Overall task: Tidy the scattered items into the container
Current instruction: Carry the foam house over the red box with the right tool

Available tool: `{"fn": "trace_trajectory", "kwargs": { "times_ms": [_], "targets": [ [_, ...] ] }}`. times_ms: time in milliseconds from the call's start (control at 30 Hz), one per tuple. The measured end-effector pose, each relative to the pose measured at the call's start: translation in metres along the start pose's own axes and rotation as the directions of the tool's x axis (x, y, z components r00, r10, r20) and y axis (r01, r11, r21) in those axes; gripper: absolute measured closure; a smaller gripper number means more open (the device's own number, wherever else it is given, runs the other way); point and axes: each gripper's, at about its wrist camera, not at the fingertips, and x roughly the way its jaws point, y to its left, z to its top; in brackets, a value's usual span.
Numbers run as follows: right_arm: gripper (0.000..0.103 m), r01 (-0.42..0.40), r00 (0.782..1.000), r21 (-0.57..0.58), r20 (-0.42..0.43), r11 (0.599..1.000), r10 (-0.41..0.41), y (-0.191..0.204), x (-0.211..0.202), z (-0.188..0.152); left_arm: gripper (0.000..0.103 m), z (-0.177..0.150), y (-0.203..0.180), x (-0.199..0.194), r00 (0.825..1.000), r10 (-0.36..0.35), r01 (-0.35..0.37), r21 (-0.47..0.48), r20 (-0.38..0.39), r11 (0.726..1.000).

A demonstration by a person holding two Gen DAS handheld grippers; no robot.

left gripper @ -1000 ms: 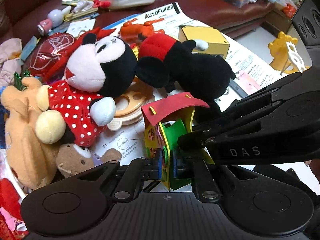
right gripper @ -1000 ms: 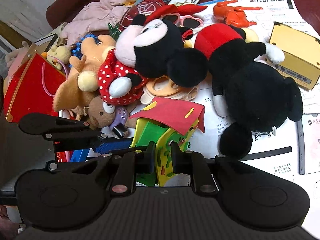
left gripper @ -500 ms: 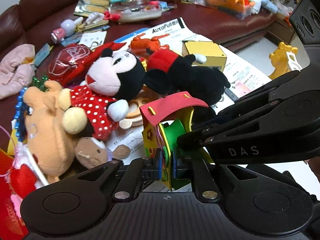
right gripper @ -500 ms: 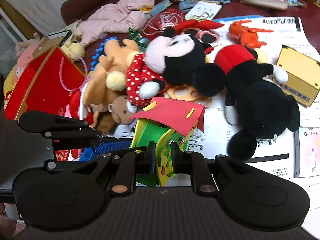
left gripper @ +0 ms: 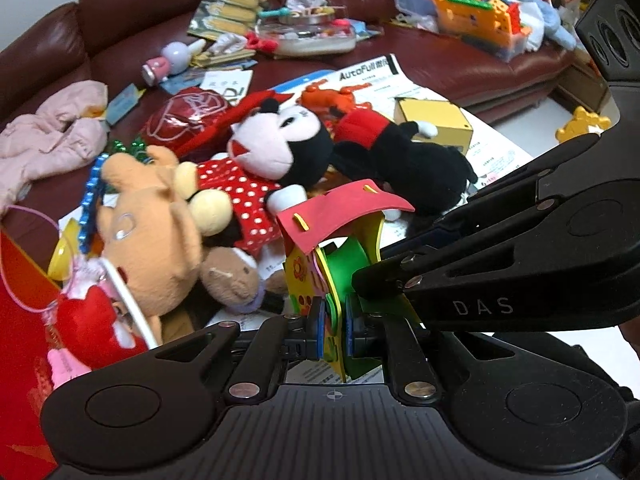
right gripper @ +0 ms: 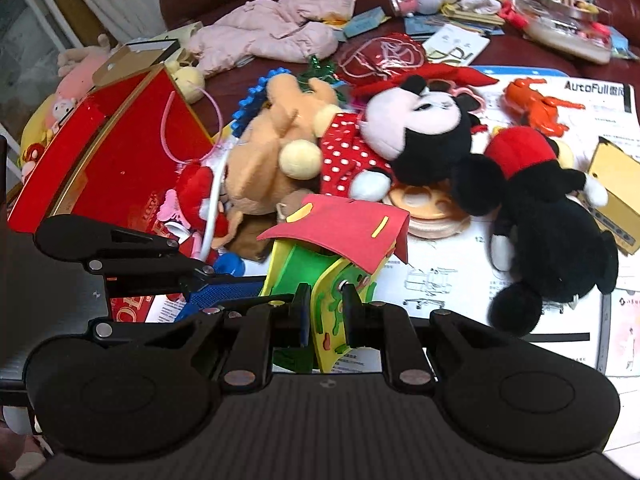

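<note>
While the small foam craft house with a red roof and yellow-green walls is held up above the white printed instruction sheet, it is gripped from both sides. The right gripper is closed on the yellow front wall panel, jaws nearly together with only the foam sheet between them. The left gripper is likewise clamped down on a lower wall edge of the house, gap reduced to panel thickness.

Handling judgement: house is taken to be very light, soft and compressible, assembled from slotted foam sheets. Panels are likely to flex or pop apart if squeezed hard or pulled in opposing directions. Hold is best kept low on the walls, near the base, not on the roof, which appears only tabbed on.

The red open gift box with gold trim is seen left of the house and is assumed to be the container. Plush toys, including the polka-dot mouse doll, are piled just behind the house, between it and the sofa.
</note>
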Motion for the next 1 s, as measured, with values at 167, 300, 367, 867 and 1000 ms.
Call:
{"fn": "trace_trajectory", "kwargs": {
  "times_ms": [167,300,367,867,1000],
  "targets": [
    [0.084,-0.002,1.000,-0.065,0.025,0.998,0.004,0.023,-0.007,0.014,0.099,-0.001,0.015,-0.023,0.998,0.035,-0.033,-0.031,0.061,0.999],
    [0.084,-0.017,0.998,-0.139,0.054,0.990,0.025,0.051,-0.014,0.033,0.099,-0.002,0.035,-0.050,0.990,0.080,-0.072,-0.075,0.115,0.995],
    [0.084,-0.031,0.997,-0.186,0.066,0.982,0.044,0.069,-0.016,0.044,0.099,-0.004,0.048,-0.067,0.984,0.114,-0.100,-0.103,0.138,0.990],
    [0.085,-0.220,0.941,-0.586,0.085,0.780,0.329,0.268,-0.011,0.101,0.098,-0.063,0.147,-0.224,0.835,0.521,-0.430,-0.379,0.177,0.819],
    [0.085,-0.265,0.934,-0.610,0.029,0.747,0.355,0.302,0.008,0.096,0.098,-0.084,0.167,-0.234,0.820,0.561,-0.470,-0.427,0.113,0.773]
  ]
}}
